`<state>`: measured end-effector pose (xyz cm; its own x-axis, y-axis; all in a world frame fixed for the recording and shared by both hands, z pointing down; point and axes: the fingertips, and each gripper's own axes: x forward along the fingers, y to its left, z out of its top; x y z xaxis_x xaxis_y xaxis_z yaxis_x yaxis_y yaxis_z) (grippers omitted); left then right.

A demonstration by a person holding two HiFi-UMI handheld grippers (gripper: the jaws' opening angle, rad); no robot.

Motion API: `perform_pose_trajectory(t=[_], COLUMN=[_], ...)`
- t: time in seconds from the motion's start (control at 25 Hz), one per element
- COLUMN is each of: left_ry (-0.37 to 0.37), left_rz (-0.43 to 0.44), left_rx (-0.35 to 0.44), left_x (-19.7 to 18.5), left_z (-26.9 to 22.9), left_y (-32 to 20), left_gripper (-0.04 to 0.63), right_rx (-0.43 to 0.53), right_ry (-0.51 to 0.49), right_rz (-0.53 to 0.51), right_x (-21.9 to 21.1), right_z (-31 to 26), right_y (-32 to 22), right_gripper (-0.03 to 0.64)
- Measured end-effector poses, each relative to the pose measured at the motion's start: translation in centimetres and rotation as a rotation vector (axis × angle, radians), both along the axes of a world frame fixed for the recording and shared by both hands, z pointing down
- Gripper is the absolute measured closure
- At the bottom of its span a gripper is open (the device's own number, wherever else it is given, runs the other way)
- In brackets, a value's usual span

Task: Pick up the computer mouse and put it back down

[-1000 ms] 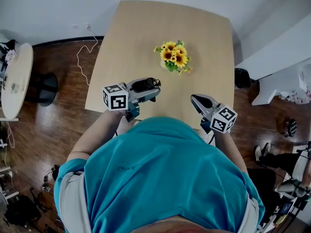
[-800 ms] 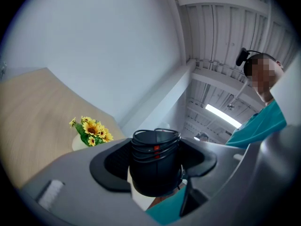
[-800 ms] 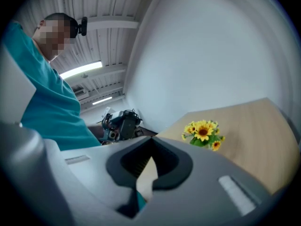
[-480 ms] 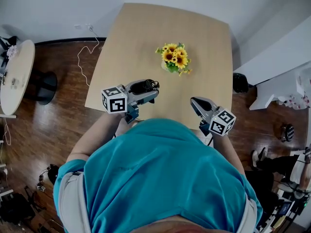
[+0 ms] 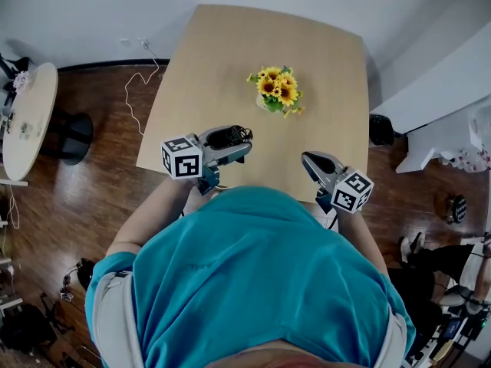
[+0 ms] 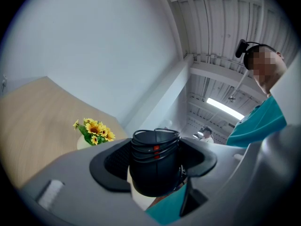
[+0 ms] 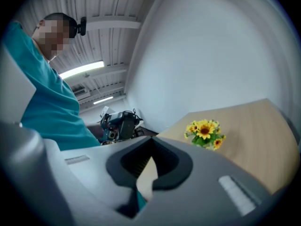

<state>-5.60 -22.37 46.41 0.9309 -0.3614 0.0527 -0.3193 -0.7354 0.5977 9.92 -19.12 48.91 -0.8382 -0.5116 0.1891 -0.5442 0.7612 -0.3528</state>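
Observation:
A black computer mouse [image 5: 228, 136] with its cable wound round it is held off the wooden table [image 5: 230, 52], above the table's near edge. My left gripper [image 5: 244, 142] is shut on it. In the left gripper view the mouse [image 6: 153, 173] fills the gap between the two dark pads of the left gripper [image 6: 155, 147]. My right gripper [image 5: 305, 158] hovers to the right over the same near edge, shut with nothing in it. In the right gripper view the tips of the right gripper [image 7: 151, 140] meet.
A small vase of sunflowers [image 5: 275, 90] stands mid-table, also seen as the sunflowers [image 6: 94, 132] and sunflowers [image 7: 204, 132] in the gripper views. A round side table [image 5: 27, 121] and a loose white cable [image 5: 134, 90] are on the left floor. White furniture [image 5: 445, 98] stands at the right.

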Motion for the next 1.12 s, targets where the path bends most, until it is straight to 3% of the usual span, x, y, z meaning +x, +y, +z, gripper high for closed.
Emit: perform_pose_trajectory(t=[0.32,1.12], left_ry=[-0.074,-0.546], left_rz=[-0.021,-0.091], left_rx=[-0.025,-0.202], left_x=[0.0,2.9], left_z=[2.1,16.8], left_y=[-0.7,-11.0], left_gripper=[0.281,0.281], right_rx=[-0.004,-0.023], right_ry=[0.000,0.035], right_rz=[0.009,0.041], right_x=[0.3,2.9], right_z=[0.0,1.1], right_y=[0.5,-0.1], right_gripper=[0.615,0.615])
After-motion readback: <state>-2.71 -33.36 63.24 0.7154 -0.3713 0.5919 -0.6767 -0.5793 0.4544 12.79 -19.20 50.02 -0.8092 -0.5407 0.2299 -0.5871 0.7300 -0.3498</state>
